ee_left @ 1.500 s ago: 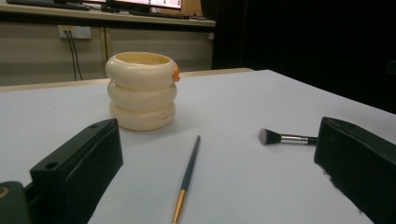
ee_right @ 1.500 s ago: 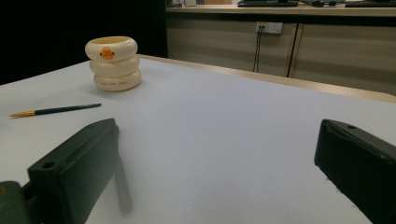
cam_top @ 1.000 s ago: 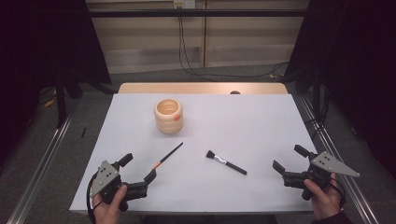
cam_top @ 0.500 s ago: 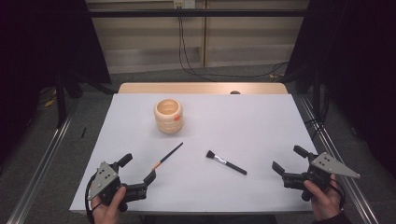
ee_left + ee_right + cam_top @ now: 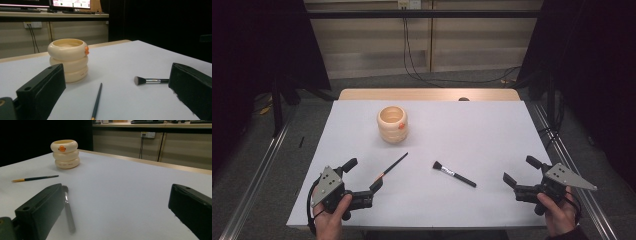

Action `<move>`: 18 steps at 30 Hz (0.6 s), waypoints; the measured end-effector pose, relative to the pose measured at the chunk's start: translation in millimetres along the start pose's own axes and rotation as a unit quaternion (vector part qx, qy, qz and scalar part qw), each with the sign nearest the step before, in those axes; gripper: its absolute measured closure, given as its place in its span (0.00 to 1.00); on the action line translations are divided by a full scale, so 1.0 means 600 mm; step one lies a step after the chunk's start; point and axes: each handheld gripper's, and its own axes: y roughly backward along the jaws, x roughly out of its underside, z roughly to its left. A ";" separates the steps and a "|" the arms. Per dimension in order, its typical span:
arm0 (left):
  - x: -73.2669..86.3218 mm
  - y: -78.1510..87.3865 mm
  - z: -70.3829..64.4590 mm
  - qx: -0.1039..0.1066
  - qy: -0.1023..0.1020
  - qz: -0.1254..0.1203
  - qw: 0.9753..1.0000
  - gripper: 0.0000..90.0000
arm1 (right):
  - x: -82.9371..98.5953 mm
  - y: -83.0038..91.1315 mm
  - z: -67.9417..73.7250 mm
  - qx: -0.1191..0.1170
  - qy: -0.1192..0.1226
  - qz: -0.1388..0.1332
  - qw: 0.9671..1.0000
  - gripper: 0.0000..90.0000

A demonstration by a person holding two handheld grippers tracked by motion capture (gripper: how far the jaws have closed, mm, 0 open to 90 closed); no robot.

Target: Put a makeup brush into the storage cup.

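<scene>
Jaws on both grippers are spread wide and hold nothing: the left gripper [image 5: 362, 179] rests at the near left corner of the white table [image 5: 492, 130], the right gripper [image 5: 519, 171] at the near right. The work in hand is judged to be the pickup of the two brushes for the ringed cream holder [image 5: 392, 124], which stands upright toward the far left of centre. The thin paintbrush [image 5: 392, 166] lies flat just beyond the left gripper's tip, its orange end nearest; the makeup brush [image 5: 454, 174] lies flat near the middle, well apart from the right gripper. For a clean pickup, each handle should be approached squarely across its length, with the jaws lowered to the tabletop on either side and closed near the middle of the handle, so that the brush does not swing when lifted. The thin paintbrush is likely to roll if nudged. In the high view the spacing of all things is laid out; the holder's orange emblem [image 5: 62, 148] is seen face-on in the right gripper view, while in the left gripper view the paintbrush is seen running straight between the jaws.
</scene>
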 end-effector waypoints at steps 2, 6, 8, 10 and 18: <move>-0.003 -0.005 -0.001 0.004 0.002 -0.002 1.000 0.01 | 0.000 0.000 0.000 0.000 0.000 -0.001 1.000 0.00; -0.013 -0.012 0.000 0.006 -0.001 -0.005 1.000 0.01 | 0.000 0.000 0.001 -0.001 -0.001 0.000 1.000 0.00; -0.020 -0.017 0.002 0.012 -0.003 -0.008 1.000 0.01 | 0.000 -0.001 0.001 0.000 -0.003 0.001 1.000 0.00; -0.023 -0.019 0.001 0.010 -0.001 -0.010 1.000 0.01 | 0.000 -0.001 0.001 0.000 -0.004 0.002 1.000 0.00; -0.038 -0.044 0.003 0.026 -0.004 -0.008 1.000 0.01 | 0.000 0.000 0.001 -0.006 -0.001 -0.001 1.000 0.00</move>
